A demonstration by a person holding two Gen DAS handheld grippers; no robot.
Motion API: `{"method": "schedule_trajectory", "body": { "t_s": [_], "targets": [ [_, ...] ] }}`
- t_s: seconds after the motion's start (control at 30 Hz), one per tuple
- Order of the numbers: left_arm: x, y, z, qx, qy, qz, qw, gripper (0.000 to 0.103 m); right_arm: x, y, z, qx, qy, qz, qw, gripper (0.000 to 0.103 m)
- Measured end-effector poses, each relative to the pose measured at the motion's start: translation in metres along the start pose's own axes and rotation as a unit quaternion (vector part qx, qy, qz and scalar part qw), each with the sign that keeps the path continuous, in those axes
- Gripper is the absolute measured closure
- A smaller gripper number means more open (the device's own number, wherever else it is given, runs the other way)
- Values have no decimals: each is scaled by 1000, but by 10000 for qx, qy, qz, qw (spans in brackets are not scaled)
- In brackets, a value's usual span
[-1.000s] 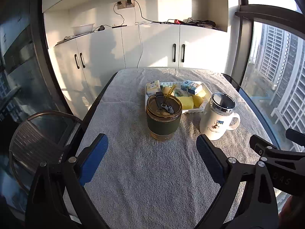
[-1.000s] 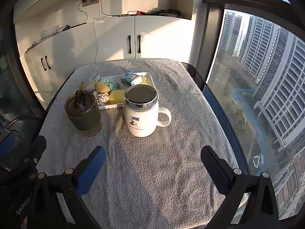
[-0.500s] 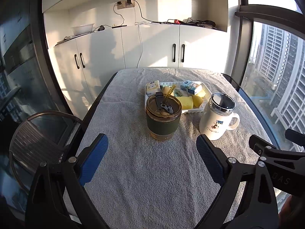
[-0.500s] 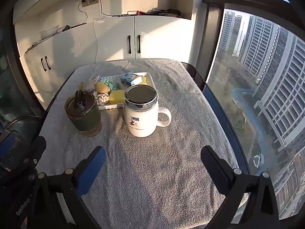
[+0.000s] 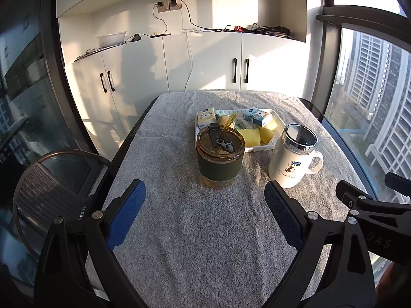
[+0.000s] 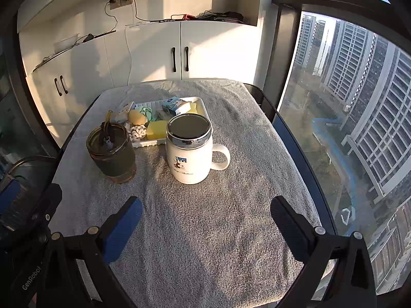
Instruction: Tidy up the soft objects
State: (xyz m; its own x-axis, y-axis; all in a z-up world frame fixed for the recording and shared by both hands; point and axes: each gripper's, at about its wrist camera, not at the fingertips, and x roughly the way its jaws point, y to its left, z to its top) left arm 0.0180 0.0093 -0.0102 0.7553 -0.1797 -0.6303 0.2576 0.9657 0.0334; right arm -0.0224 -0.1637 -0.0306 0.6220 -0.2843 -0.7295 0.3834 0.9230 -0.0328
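Worktop [image 5: 205,243]: covered edge to edge by a grey terry towel, probably to give grip and keep items from sliding. The near half is bare towel; everything stands in the far half.

White tray [image 6: 203,106]: set toward the far edge, roughly on the centre line. It holds the soft objects together: two tissue packs, one at the tray's far left corner [image 5: 205,116] and one toward its far right [image 5: 257,116], a yellow sponge block [image 6: 156,130], a rounded yellow piece [image 6: 137,117], a white knotted cord item [image 6: 137,131] at the tray's near left corner, and something green [image 6: 147,113] behind it, too small to identify. No soft object lies loose on the towel in either view, so the soft items already sit gathered in one container. Whether they are to stay there or be sorted onward, I cannot settle.

White lidded mug [image 6: 190,151]: upright just in front of the tray's near right corner, handle toward the right edge.

Amber tumbler [image 5: 220,160] with dark sleeve and straw: upright in front of the tray's near left corner, beside the mug but apart from it. Both are hard items and partly screen the tray from the near side.

Left tongs [image 5: 205,214]: fingers wide apart, holding nothing, above the bare near towel.

Right tongs [image 6: 206,217]: likewise spread and empty, near the near edge, well short of the mug.
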Motion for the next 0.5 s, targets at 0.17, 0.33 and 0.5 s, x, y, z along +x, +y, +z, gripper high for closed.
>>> {"method": "schedule_trajectory", "body": {
  "t_s": [0.17,0.33,0.5],
  "targets": [
    [1,0,0,-4,9,7,10000,9,0,0,0,5,0,-3,10000,1],
    [1,0,0,5,-1,25,10000,9,1,0,-1,10,22,-9,10000,1],
    [-1,-2,-2,82,-80,122,9999,8,0,1,-2,-3,8,-21,10000,1]
  ]
}}
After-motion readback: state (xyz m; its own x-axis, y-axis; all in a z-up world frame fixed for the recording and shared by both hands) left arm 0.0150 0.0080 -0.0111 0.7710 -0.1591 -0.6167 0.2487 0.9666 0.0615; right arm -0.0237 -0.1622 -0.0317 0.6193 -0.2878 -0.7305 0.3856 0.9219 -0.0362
